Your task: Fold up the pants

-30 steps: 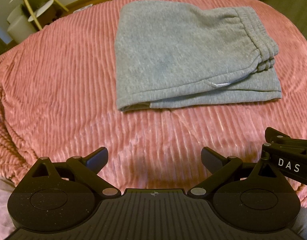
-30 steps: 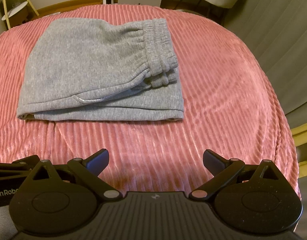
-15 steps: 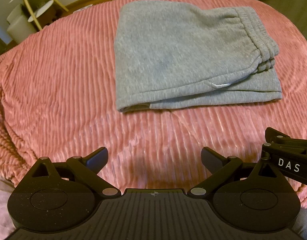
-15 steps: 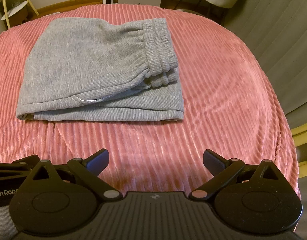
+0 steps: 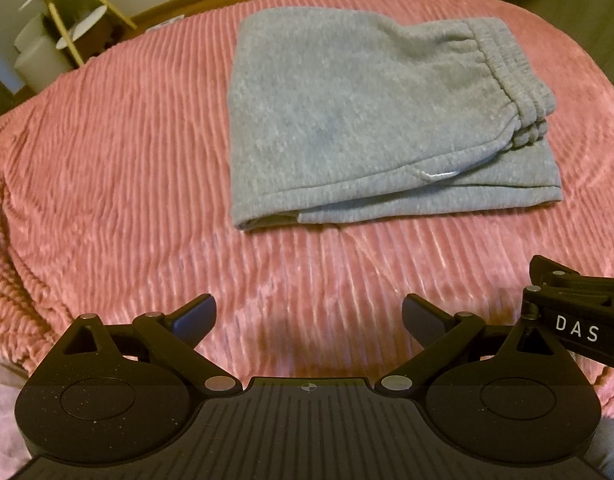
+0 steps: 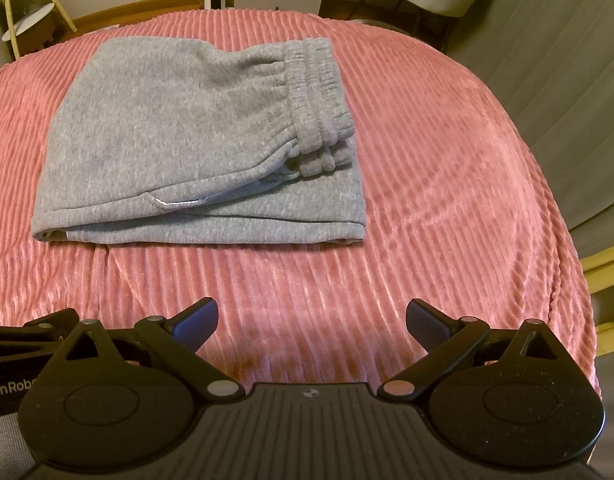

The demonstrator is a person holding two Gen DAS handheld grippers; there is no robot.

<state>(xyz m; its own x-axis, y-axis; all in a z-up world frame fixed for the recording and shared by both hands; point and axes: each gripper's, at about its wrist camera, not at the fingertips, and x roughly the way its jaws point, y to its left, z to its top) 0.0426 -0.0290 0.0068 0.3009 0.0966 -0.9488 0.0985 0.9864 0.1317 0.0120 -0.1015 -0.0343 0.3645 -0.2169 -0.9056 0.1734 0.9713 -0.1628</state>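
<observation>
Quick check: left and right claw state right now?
Left claw: open, holding nothing, short of the folded grey sweatpants.
Right claw: open, holding nothing, also clear of the sweatpants.

Both wrist views face forward, share folded pants [image 5: 347, 120] centrally.

Black claw [image 5: 307, 314], blue pads [image 5: 197, 314], silver screws.
</observation>
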